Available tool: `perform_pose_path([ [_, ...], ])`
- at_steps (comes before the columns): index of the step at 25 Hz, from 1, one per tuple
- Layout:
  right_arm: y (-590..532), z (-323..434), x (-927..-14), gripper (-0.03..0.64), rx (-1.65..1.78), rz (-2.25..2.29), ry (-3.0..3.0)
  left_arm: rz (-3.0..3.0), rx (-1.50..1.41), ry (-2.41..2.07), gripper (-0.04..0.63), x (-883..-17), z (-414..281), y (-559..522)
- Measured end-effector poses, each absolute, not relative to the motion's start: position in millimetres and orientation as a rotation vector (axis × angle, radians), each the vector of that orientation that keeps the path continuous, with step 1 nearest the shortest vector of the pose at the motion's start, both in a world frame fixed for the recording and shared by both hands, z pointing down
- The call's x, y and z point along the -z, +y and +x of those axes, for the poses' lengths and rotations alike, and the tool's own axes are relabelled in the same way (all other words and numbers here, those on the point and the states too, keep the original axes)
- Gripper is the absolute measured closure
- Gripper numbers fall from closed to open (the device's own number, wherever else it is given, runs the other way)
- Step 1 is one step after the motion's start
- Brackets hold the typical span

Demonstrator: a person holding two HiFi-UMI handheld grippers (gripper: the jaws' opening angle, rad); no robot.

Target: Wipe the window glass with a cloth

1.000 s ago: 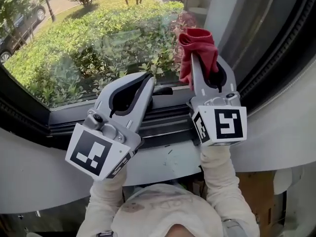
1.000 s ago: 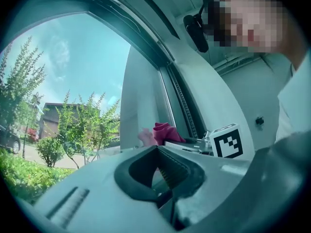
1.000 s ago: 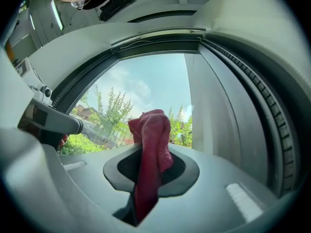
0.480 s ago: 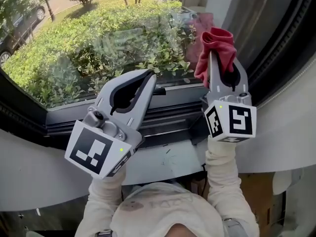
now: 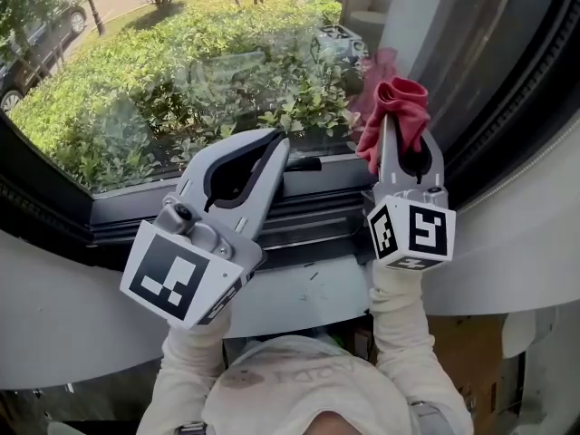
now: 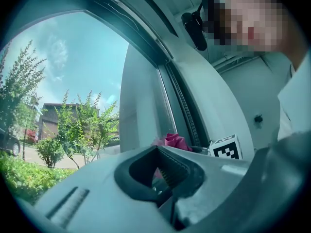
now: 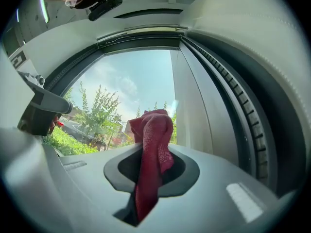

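Right claw [image 5: 388, 127] clamps a crumpled red cloth [image 5: 404, 98] at the clear window glass [image 5: 181, 71] — left claw [image 5: 275, 145] pinched together, empty.

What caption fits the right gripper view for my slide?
The right gripper, shut on a red cloth, holds it before the window glass.

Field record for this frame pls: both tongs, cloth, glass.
left tongs: shut, empty, in front of the lower window frame
right tongs: shut on the red cloth
red cloth: bunched above the tips, a tail hanging down between the jaws
window glass: cloth sits at its right edge, with its reflection beside it
cloth-glass contact: cannot tell
outside: hedge
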State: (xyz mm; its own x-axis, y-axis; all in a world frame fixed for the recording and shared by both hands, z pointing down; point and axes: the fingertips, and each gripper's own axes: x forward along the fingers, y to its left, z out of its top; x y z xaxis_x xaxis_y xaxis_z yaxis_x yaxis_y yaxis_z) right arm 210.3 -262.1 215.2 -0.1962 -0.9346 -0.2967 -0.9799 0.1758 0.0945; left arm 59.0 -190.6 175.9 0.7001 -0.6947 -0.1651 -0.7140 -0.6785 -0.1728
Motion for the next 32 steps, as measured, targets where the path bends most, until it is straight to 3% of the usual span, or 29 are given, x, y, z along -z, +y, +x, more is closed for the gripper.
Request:
perform_pose_path([
  [32,-223.2,-48.0,-189.1,0.552,-0.591,-1.498,2.5,-2.613,-0.179,1.343,0.495,-189.2,-122.3,-164.2],
])
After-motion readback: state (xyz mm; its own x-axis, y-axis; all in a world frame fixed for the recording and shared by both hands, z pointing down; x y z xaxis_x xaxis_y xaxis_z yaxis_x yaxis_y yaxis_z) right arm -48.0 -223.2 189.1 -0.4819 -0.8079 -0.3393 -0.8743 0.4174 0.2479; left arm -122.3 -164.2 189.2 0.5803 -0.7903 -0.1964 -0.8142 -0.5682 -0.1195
